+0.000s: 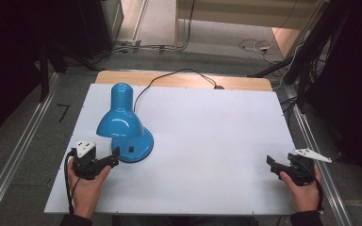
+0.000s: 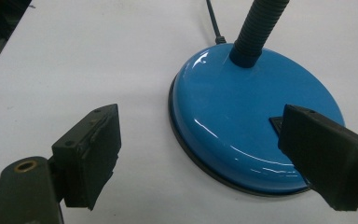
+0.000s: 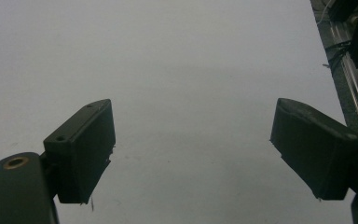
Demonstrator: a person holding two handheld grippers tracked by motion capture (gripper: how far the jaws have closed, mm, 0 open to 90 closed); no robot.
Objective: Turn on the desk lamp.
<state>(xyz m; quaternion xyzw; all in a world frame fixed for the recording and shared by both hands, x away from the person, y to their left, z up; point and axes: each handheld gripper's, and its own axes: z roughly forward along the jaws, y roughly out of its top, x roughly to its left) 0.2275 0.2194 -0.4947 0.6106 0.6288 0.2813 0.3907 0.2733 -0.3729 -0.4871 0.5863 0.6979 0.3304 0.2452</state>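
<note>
Jaws of my left gripper (image 1: 114,157) are standing wide apart, empty, one of them covering the small dark switch (image 2: 276,124) on the blue lamp's base (image 2: 242,112). That lamp (image 1: 122,123) is sitting just beyond it, near the left side of the white table (image 1: 207,127), its shade hiding the neck. My right gripper (image 1: 270,163) is hovering open, well apart at the near right.

The lamp (image 1: 125,127) is placed on the left half of the surface (image 1: 207,136). Its shade (image 1: 119,115) is held over the base (image 1: 139,146), and its cord (image 1: 169,77) is led away to the far edge. The left tool (image 1: 115,155) is found just before the base, at the near left. The right tool (image 1: 269,162) is found near the right edge, well apart from the lamp.
</note>
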